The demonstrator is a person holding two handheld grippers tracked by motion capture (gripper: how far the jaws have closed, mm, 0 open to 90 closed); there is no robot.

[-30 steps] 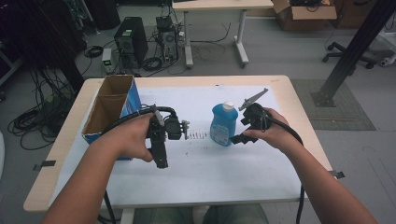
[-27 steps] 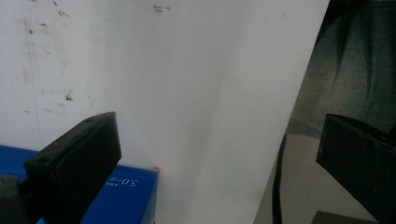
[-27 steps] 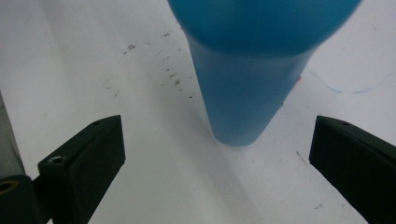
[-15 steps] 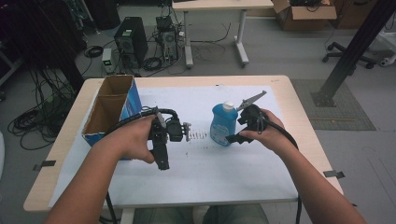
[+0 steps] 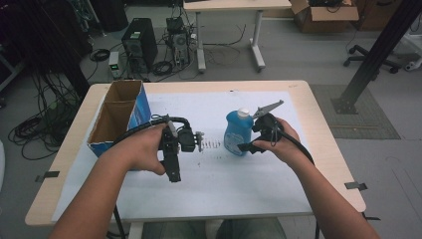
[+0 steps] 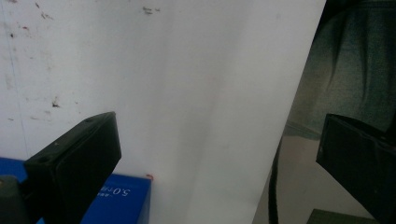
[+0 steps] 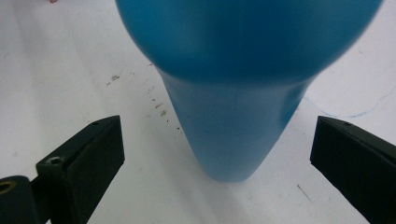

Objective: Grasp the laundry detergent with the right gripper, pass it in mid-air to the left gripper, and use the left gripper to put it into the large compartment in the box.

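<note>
Jaws of the right gripper (image 7: 217, 154) stand wide apart with nothing clasped; in the right gripper view we see one black jaw at 8 o'clock and the other at 4 o'clock, and the blue bottle (image 7: 243, 88) rises between their lines of sight, toward 12 o'clock. Neither jaw touches it. We judge the bottle to lie just ahead of the jaw tips rather than between them, so the coming move, if it is a grasp, would call for a short advance along the gripper's own axis before any closing.

In the high view the bottle (image 5: 237, 133) stands upright on the white sheet (image 5: 239, 174), white cap uppermost, its long axis vertical. The right gripper (image 5: 249, 147) sits just beside the bottle, at about 4 o'clock from it, held in the right hand (image 5: 278, 142).

The left gripper (image 6: 217, 154) is likewise spread and empty; its view looks along the bare sheet past a blue edge that we take to be the cardboard box (image 6: 121, 200). In the high view this left gripper (image 5: 175, 158) is held at about 9 o'clock from the bottle, farther off than the right one, with the open box (image 5: 112, 122) beyond it toward 10 o'clock. The right hand is therefore the nearer.
</note>
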